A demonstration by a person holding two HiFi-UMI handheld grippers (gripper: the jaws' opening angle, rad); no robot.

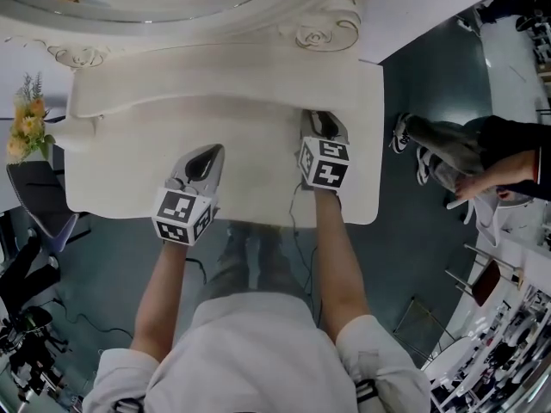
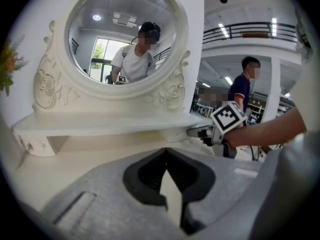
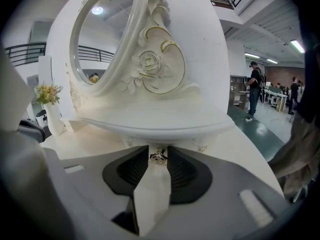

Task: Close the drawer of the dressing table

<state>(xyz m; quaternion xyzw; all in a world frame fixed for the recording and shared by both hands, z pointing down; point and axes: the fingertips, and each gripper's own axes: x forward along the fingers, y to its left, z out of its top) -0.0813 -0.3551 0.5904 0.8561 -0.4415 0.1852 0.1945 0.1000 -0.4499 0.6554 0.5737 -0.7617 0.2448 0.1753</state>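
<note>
Drawer: a small white drawer (image 3: 181, 143) sits under the raised shelf (image 3: 150, 121) of the dressing table. It is toward the shelf's right end, at the far side of the worktop (image 1: 258, 175). How far it stands out from under the shelf is hard to judge from these angles.
Knob: a small metal knob (image 3: 159, 157) on the middle of the drawer front lies between the tips of the right tongs.
Right tongs: the right tongs (image 3: 159, 150) are held level over the right part of the worktop and point straight at the drawer. The tips are a narrow gap apart with the knob in that gap, and they seem to be nipping it.
Left tongs: the left tongs (image 2: 166, 152) are nearer and to the left of the right tongs, over the near middle of the worktop. The tips are clenched together with nothing between them, well apart from the drawer.
Mirror: an oval mirror (image 2: 127, 39) in a carved white frame with roses stands upright above the shelf.
Flowers: a yellow-orange bunch of flowers (image 1: 26, 127) is at the left end of the table.
Bystander: the legs and a hand of a bystander (image 1: 482, 149) show over the dark green floor (image 1: 405, 256), to the right of the table.
</note>
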